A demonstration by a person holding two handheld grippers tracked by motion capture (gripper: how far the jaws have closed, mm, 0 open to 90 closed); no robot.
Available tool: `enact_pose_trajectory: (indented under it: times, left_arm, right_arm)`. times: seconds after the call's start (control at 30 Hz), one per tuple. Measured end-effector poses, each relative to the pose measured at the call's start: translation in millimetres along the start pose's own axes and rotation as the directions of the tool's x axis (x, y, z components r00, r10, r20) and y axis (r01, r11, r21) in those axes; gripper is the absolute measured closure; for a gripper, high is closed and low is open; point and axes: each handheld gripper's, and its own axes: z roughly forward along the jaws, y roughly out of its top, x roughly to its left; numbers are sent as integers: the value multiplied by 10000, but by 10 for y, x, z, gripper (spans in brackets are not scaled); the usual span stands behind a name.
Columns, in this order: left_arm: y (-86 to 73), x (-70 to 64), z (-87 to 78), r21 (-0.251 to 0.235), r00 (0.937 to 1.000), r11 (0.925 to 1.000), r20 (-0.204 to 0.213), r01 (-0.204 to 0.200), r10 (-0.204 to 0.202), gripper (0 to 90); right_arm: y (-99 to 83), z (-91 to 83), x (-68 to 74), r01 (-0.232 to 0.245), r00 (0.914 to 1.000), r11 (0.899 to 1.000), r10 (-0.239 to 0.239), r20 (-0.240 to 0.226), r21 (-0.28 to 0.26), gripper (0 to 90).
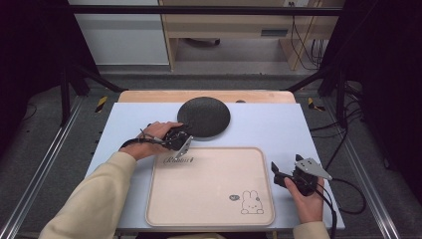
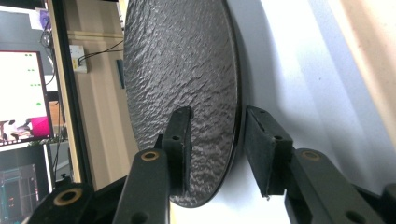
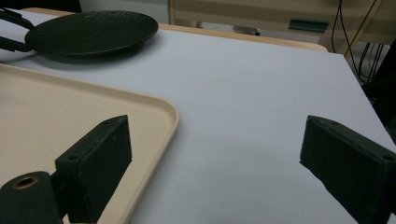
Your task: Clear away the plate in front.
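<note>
A round black textured plate (image 1: 206,115) (image 2: 182,60) (image 3: 93,28) lies on the pale blue table top, just beyond the beige tray (image 1: 209,194) (image 3: 70,102). My left gripper (image 1: 184,136) (image 2: 217,140) is at the plate's near left rim, turned on its side. Its jaws straddle the rim, one over the top face and one under the edge, with a small gap showing. My right gripper (image 1: 278,174) (image 3: 215,140) rests off the tray's right edge. It stands wide open with nothing between its fingers.
The tray bears a small rabbit drawing (image 1: 252,203) at its near right corner and lettering near its far left. Bare pale blue table top (image 1: 268,129) lies right of the plate. A wooden strip (image 1: 149,95) edges the far side, with a shelf unit behind.
</note>
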Motion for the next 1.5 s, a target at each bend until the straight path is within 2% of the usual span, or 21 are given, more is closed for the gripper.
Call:
enact_pose_trajectory:
  times: [0.03, 0.07, 0.1, 0.13, 0.2, 0.23, 0.27, 0.3, 0.33, 0.4, 0.53, 0.57, 0.6, 0.67, 0.73, 1.03, 1.1, 1.13, 1.33, 1.47, 1.5]
  left_arm:
    - [2, -1, 7, -22, 10000, 10000, -13, -15, 15, 635]
    - [8, 21, -5, 248, 9994, 9991, -8, -346, 347, 642]
    - [8, 13, 3, 231, 9995, 9993, 5, -309, 309, 649]
    - [5, -2, 24, -40, 10000, 10000, -51, -66, 66, 658]
    - [1, -15, 36, -63, 10000, 10000, 47, 55, -55, 668]
    - [6, 12, 22, 187, 9993, 9992, -22, -365, 365, 673]
    - [5, 8, 29, 164, 9994, 9993, -18, -350, 350, 675]
    - [4, -3, 62, -257, 9998, 9994, 12, -221, 222, 676]
    - [4, 10, 53, -43, 9991, 9991, -6, -424, 424, 677]
    - [-2, -17, 79, -257, 9999, 9996, -46, -129, 127, 679]
    - [10, -1, 79, 22, 9984, 9984, -98, -565, 565, 683]
    - [11, -2, 81, 28, 9984, 9985, -112, -548, 548, 683]
    - [7, -21, 99, -199, 9996, 9995, -145, -253, 250, 685]
    - [7, -21, 104, -205, 9996, 9995, -179, -229, 225, 690]
    - [15, -3, 96, 47, 9982, 9983, -159, -578, 579, 698]
    - [28, -17, 137, 105, 9980, 9982, -187, -597, 599, 719]
    - [27, -21, 147, 93, 9984, 9986, -182, -527, 529, 723]
    - [22, -41, 167, -158, 9996, 9997, -207, -198, 195, 726]
    - [16, -48, 179, -141, 9997, 9998, -219, -122, 119, 731]
    - [19, -24, 167, 196, 9982, 9983, -187, -557, 561, 737]
    - [17, -27, 174, 165, 9986, 9987, -209, -488, 492, 738]
  right_arm:
    - [0, -1, 1, 1, 10000, 10000, -1, -2, -1, 90]
    - [-1, -2, 0, 6, 10000, 10000, -6, 0, 0, 90]
    - [-1, -2, 0, 3, 10000, 10000, -3, 6, 7, 90]
    - [-2, -1, 0, 3, 10000, 10000, -3, 9, 14, 90]
    - [-3, 2, 2, -1, 10000, 10000, 1, -1, 24, 90]
    - [-4, 3, 4, -2, 10000, 10000, 2, -3, 36, 91]
    - [-4, 5, 6, -12, 10000, 10000, 13, -17, 35, 91]
    - [-6, 6, 5, 8, 10000, 10000, -8, -24, 44, 91]
    - [-6, 7, 6, 1, 10000, 10000, -1, -28, 52, 91]
    - [-7, 8, 8, 2, 10000, 10000, -2, -25, 56, 92]
    - [-7, 4, 10, -5, 10000, 10000, 5, -15, 52, 93]
    - [-7, 4, 11, -3, 10000, 10000, 3, -16, 57, 93]
    - [-7, 5, 13, -9, 10000, 10000, 9, -25, 65, 93]
    - [-8, 6, 15, -15, 10000, 10000, 15, -31, 65, 94]
    - [-8, 7, 10, -75, 9999, 10000, 76, -90, 45, 94]
    - [-9, 10, 9, -53, 10000, 10000, 54, -77, 44, 95]
    - [-8, 7, 8, -61, 9999, 10000, 61, -90, 49, 96]
    - [-8, 7, 8, -62, 9999, 10000, 63, -89, 49, 96]
    - [-9, 11, 7, -46, 10000, 10000, 47, -84, 55, 96]
    - [-10, 13, 12, -74, 9999, 9999, 75, -93, 87, 95]
    - [-11, 13, 13, -72, 9999, 9999, 73, -93, 94, 96]
